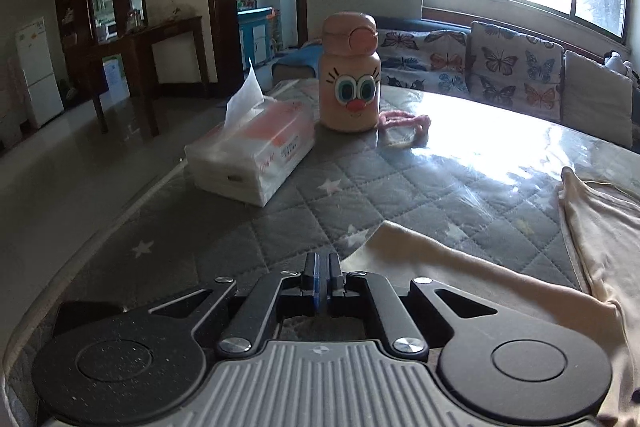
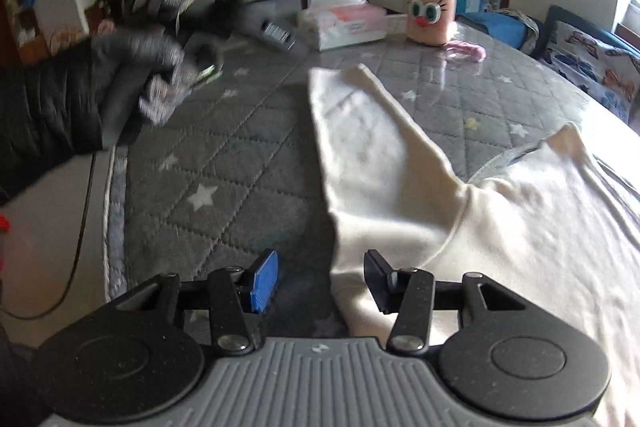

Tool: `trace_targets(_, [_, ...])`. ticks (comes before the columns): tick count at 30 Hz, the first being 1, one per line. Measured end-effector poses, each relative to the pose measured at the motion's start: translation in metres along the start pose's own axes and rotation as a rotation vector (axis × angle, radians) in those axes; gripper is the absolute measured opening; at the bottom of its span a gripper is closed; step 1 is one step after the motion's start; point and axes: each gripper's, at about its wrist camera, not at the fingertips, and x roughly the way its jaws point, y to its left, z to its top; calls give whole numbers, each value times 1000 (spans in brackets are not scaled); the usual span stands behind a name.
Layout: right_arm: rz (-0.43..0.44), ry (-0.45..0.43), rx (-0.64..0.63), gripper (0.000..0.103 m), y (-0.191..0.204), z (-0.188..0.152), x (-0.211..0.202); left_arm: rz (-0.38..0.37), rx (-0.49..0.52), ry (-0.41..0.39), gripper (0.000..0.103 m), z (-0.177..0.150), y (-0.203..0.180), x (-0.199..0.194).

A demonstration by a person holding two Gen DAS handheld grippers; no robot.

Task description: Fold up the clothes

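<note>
left gripper (image 1: 322,281) pinched closed, nothing held | right gripper (image 2: 320,281) spread wide at cream shirt (image 2: 520,227) sleeve | sleeve edge could get missed, jaws only half over it

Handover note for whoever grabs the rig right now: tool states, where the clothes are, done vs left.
Left tool: fingers shut together, nothing visibly held, just off the sleeve's edge.
Right tool: open, low over the table, straddling the near edge of the cream shirt, not gripping.
Shirt lies spread on the quilted table cover, one long sleeve stretched out toward the tissue pack and the cartoon-face bottle, both standing clear of the cloth.
Done: shirt laid out roughly flat. No fold visible.
Left: all folds, probably starting with that sleeve across the body.
</note>
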Motion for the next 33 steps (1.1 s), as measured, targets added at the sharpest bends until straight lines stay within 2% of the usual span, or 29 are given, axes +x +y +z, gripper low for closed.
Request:
trace_targets(2, [-14, -24, 19, 54, -6, 2, -7, -2, 10, 3, 10, -1, -4, -2])
trace_targets(3, [-25, -30, 25, 59, -9, 3, -9, -12, 14, 1, 22, -2, -7, -4])
trace_targets(4, [-40, -33, 34, 62, -15, 4, -9, -23, 19, 0, 38, -3, -10, -5])
trace_targets(6, [-63, -22, 57, 62, -27, 8, -3, -40, 37, -3, 53, -3, -20, -3])
trace_targets(8, [-75, -13, 70, 62, -35, 11, 2, -51, 60, -3, 54, -3, -29, -1])
trace_targets(10, [-87, 3, 81, 64, -45, 15, 12, -50, 85, 0, 68, -4, -36, 3])
trace_targets(12, [-87, 3, 94, 69, -51, 18, 19, -40, 107, 3, 74, -5, -41, 8])
trace_targets(18, [-56, -7, 72, 73, -50, 24, 36, 8, 152, 17, 85, -9, -46, 23])
trace_targets(20, [-55, -1, 47, 83, -45, 25, 42, 28, 148, 24, 88, -10, -43, 27])
trace_targets(21, [-60, 1, 31, 84, -42, 25, 42, 38, 144, 27, 88, -10, -40, 28])
trace_targets(27, [-64, 2, -12, 83, -35, 23, 24, 88, 127, 22, 93, -11, -30, 34])
trace_targets(33, [-10, 52, -38, 83, -23, 9, 7, 164, 116, 8, 94, -10, -25, 39])
